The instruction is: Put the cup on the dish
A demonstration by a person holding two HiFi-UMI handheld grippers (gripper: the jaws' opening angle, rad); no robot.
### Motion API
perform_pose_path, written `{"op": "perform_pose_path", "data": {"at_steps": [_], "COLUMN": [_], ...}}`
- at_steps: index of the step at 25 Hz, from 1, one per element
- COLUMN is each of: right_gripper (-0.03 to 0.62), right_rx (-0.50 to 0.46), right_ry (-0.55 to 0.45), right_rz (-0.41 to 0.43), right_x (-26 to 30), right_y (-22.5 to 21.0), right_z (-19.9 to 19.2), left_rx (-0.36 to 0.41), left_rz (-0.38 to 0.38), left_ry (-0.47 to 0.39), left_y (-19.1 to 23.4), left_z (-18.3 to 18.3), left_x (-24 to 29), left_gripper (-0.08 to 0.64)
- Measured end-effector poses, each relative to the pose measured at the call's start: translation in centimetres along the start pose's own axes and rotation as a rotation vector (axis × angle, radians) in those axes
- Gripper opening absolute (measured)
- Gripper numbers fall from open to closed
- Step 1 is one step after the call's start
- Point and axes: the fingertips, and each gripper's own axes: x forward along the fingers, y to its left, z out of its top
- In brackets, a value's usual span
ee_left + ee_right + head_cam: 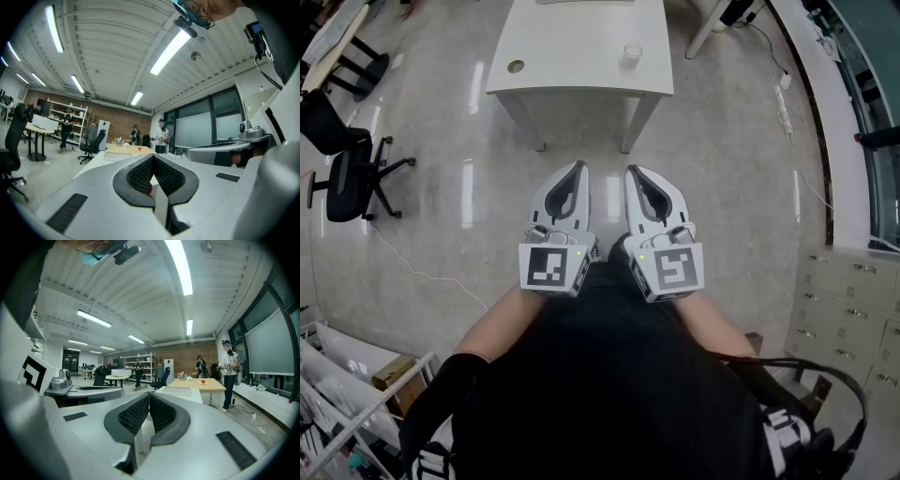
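A white table [581, 70] stands ahead on the shiny floor. On it a clear cup [632, 54] sits near the right end and a small round dish [517, 67] near the left edge. My left gripper [578, 169] and right gripper [631, 172] are held side by side close to my body, well short of the table, tips pointing toward it. The jaws of both are shut with nothing between them, as the left gripper view [153, 158] and the right gripper view [149, 395] also show. Cup and dish cannot be made out in the gripper views.
Black office chairs [347, 178] stand at the left and a cable [422, 272] trails over the floor. Drawer cabinets [853, 291] line the right wall. A shelf rack [347, 394] is at the lower left. Far off, people stand round a wooden table [201, 385].
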Motion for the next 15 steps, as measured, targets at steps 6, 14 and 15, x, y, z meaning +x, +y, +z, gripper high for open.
{"op": "perform_pose_path", "data": {"at_steps": [6,14,15], "right_gripper": [0.012,0.012,0.012], "right_rx": [0.018,0.049,0.060], "right_ry": [0.010,0.013,0.025], "right_rz": [-0.010,-0.017,-0.021], "right_x": [1.9,5.3,5.7], "right_y": [-2.2,-5.7,-6.3], "right_z": [-0.7,-0.6,-1.0], "left_rx": [-0.004,-0.018,-0.027], "left_rz": [-0.007,0.018,0.021], "left_ry": [0.022,0.049,0.055], "left_y": [0.1,1.1,1.1], "left_z": [-0.5,-1.0,-1.4], "left_x": [2.8,6.9,7.6], "left_gripper": [0.006,0.006,0.006]}}
